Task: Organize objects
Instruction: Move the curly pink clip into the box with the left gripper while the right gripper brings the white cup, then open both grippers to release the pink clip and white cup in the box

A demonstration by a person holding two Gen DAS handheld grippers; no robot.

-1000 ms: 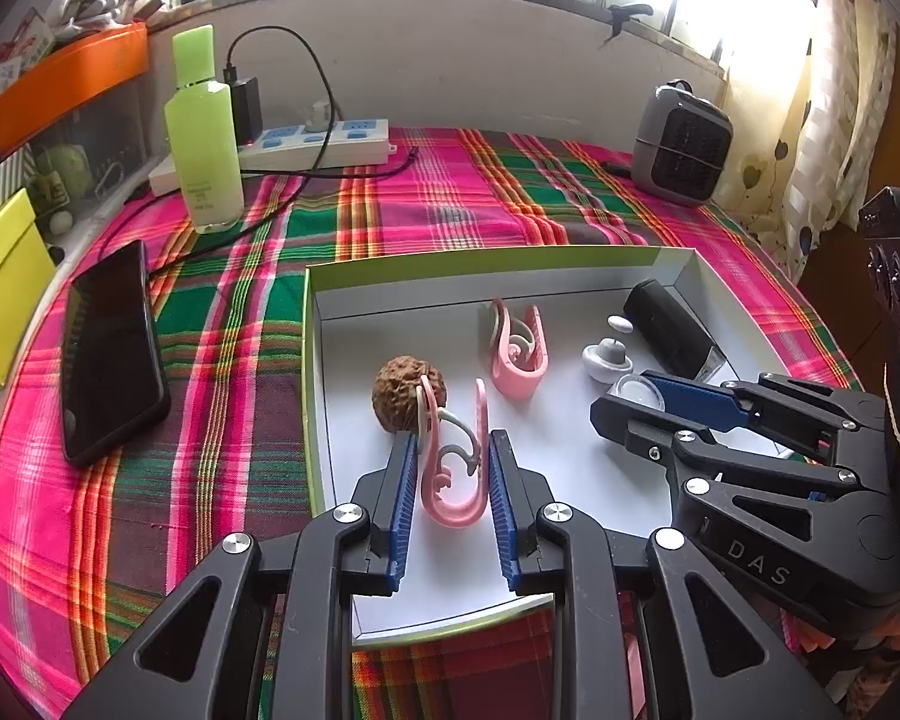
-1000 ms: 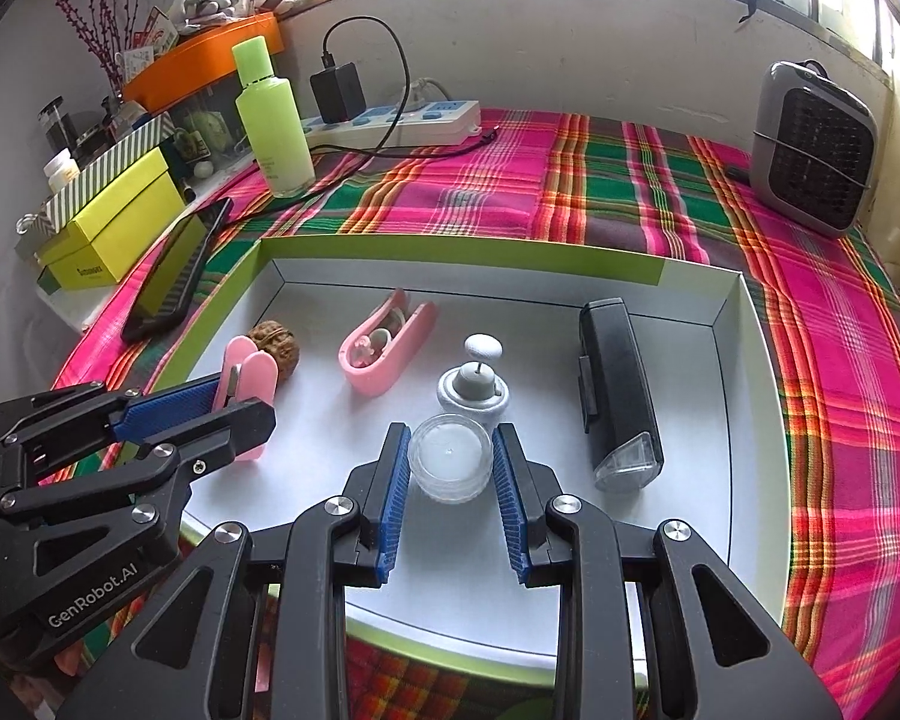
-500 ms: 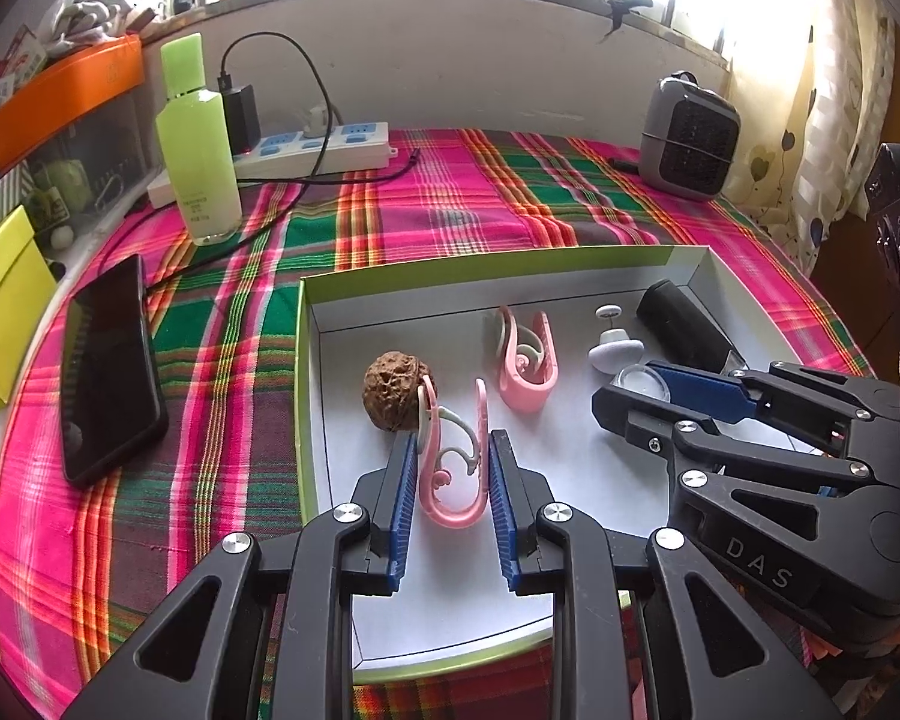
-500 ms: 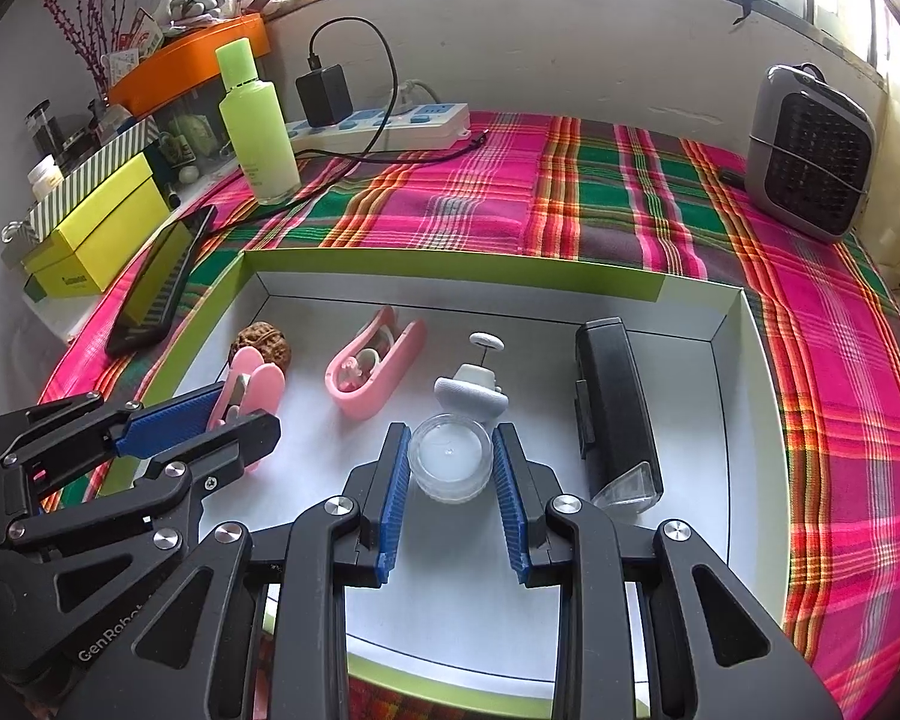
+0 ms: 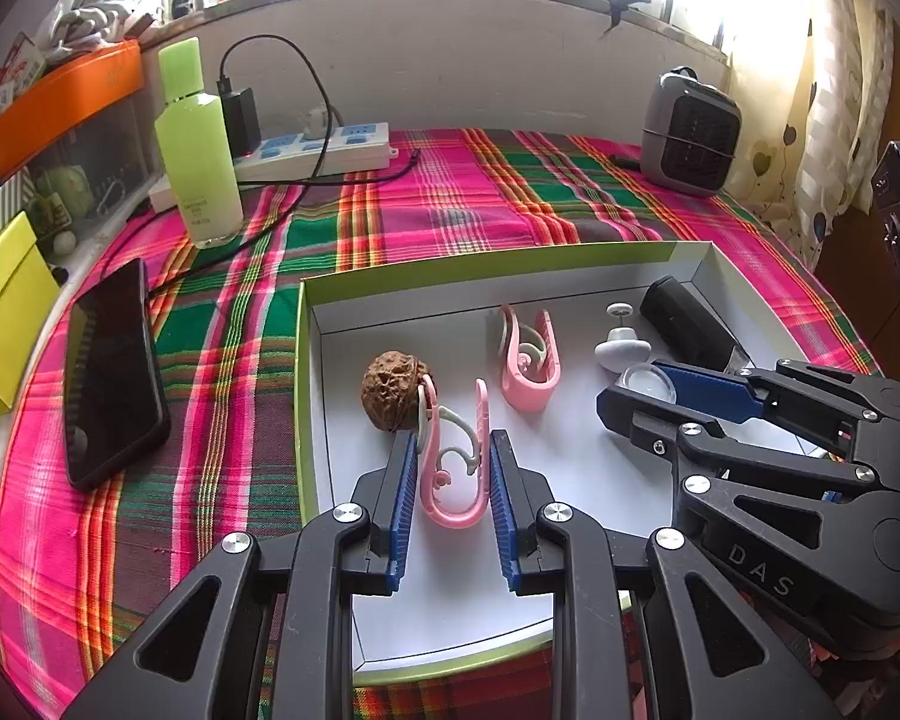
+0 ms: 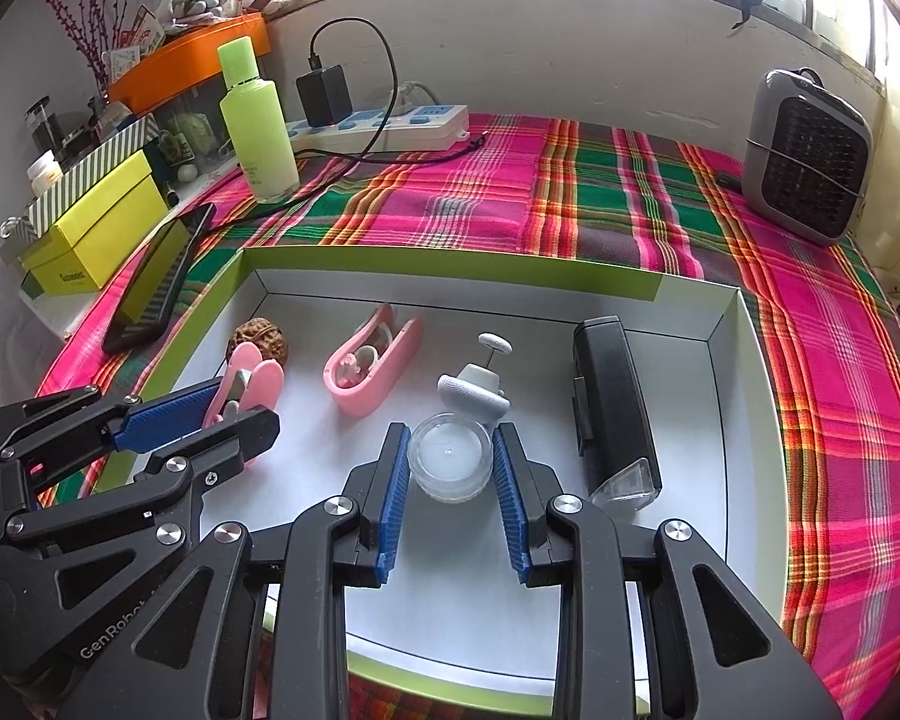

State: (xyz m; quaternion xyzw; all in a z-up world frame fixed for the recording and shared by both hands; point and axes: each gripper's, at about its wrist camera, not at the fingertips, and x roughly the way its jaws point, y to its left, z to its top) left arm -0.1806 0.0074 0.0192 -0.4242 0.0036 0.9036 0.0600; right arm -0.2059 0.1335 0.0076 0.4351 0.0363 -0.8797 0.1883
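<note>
Both grippers clamped inside the crowded tray (image 5: 306, 360)

Left gripper (image 5: 453, 468) pinches a pink clip (image 5: 453, 480), walnut (image 5: 393, 390) touching; right gripper (image 6: 450, 468) squeezes a clear jar (image 6: 450, 462), grey knob (image 6: 474, 393) just behind.

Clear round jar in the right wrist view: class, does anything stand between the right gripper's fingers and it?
Nothing visible does. The clear round jar sits directly between the blue pads of the right gripper, inside the white tray. The grey knobbed piece stands just behind the jar, not in the gap.
</note>
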